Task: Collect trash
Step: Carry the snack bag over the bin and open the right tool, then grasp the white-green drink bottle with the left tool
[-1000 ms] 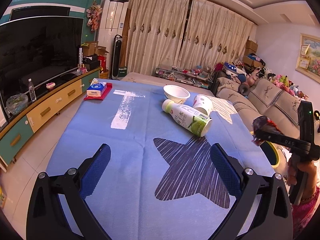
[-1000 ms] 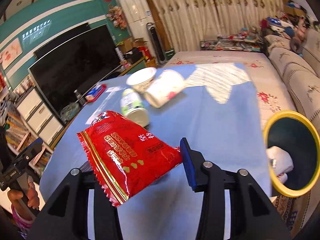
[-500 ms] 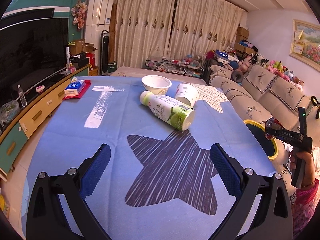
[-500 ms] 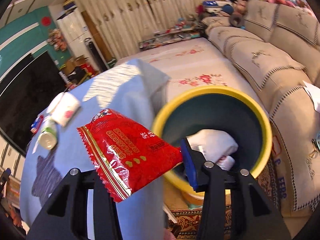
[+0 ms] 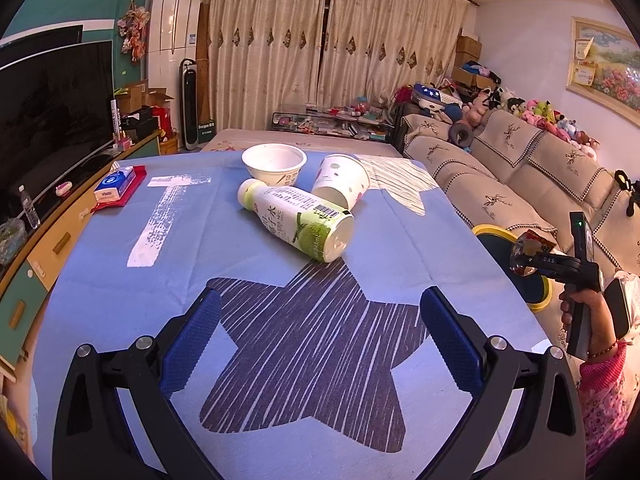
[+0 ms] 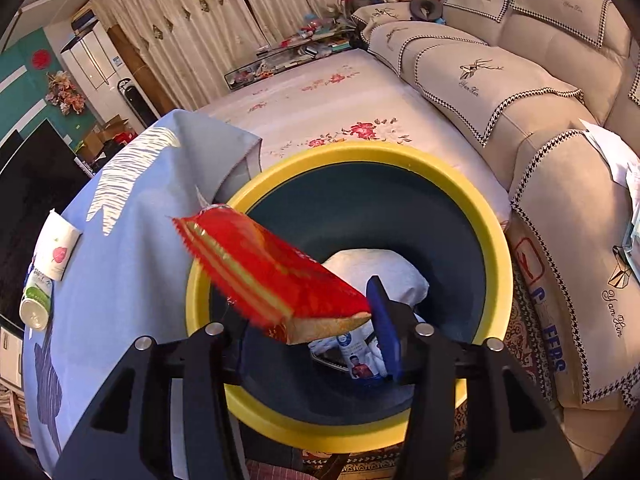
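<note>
My right gripper [image 6: 310, 328] hangs over a yellow-rimmed bin [image 6: 496, 240] beside the table, and its jaws are opening. A red snack packet [image 6: 260, 264], blurred and tilted edge-on, is slipping loose between them above the bin's mouth. White crumpled trash [image 6: 376, 268] lies inside the bin. My left gripper [image 5: 320, 340] stands open and holds nothing, low over the blue star-patterned tablecloth [image 5: 160, 264]. Ahead of it lie a tipped green-and-white bottle [image 5: 298, 220], a tipped paper cup [image 5: 340, 180] and an upright white bowl [image 5: 274, 162].
A tissue pack on a red tray [image 5: 116, 186] sits at the table's far left. A beige sofa [image 6: 540, 92] runs along the right, close to the bin. A TV [image 5: 48, 112] on a low cabinet stands along the left wall. A hand [image 5: 584, 312] holds the right gripper.
The right gripper swung from over the table to above the bin and sank. The red packet turned from flat-on to edge-on and is coming loose. The left gripper slid nearer the bottle.
</note>
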A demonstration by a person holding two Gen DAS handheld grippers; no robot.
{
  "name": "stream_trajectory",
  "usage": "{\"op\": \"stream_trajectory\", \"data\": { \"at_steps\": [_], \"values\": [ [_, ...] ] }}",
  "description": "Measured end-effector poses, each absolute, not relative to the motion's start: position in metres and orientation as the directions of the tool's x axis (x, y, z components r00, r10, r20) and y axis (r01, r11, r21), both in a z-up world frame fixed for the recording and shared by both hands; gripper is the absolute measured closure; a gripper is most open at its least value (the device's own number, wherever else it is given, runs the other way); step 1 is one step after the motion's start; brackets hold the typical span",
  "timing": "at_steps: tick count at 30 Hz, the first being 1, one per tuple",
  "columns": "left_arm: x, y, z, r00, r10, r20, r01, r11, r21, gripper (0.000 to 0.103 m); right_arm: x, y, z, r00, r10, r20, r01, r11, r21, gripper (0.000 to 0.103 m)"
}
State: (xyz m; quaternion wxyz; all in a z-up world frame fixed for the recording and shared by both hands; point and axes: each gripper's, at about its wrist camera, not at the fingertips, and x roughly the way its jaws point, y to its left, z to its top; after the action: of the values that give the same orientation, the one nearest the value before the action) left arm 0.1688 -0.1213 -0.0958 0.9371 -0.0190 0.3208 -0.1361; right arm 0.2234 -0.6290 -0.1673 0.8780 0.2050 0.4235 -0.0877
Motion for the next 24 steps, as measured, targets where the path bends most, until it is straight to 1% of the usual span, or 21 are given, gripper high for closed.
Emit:
{"op": "stream_trajectory", "data": {
  "at_steps": [1,2,4,6,14,20,24],
  "values": [
    [0.170,-0.122,-0.096,0.756,-0.268,-0.597,0.244,0.962,-0.123,0.005,0.224,-0.630,-0.169,0.625,0.017,-0.781,0.333,0.898,0.286,0.046],
    [0.171,-0.123,-0.096,0.755,-0.269,-0.599,0.245,0.962,-0.123,0.005,0.225,-0.630,-0.170,0.625,0.014,-0.781,0.338,0.896,0.287,0.045],
    [0.172,-0.124,-0.097,0.753,-0.269,-0.601,0.246,0.962,-0.122,0.005,0.226,-0.632,-0.171,0.626,0.014,-0.780,0.347,0.891,0.294,0.039],
    [0.173,-0.125,-0.098,0.750,-0.270,-0.604,0.247,0.961,-0.124,0.005,0.225,-0.634,-0.171,0.627,0.010,-0.779,0.356,0.886,0.297,0.035],
    [0.181,-0.127,-0.102,0.740,-0.267,-0.617,0.230,0.963,-0.140,0.005,0.219,-0.626,-0.166,0.639,0.005,-0.770,0.346,0.891,0.293,0.033],
    [0.202,-0.135,-0.106,0.738,-0.211,-0.641,0.149,0.977,-0.151,0.005,0.217,-0.624,-0.162,0.649,0.018,-0.761,0.332,0.893,0.304,0.032],
    [0.221,-0.153,-0.106,0.749,-0.152,-0.644,0.095,0.988,-0.122,0.005,0.214,-0.622,-0.158,0.660,0.030,-0.751,0.313,0.897,0.312,0.031]
  ]
}}
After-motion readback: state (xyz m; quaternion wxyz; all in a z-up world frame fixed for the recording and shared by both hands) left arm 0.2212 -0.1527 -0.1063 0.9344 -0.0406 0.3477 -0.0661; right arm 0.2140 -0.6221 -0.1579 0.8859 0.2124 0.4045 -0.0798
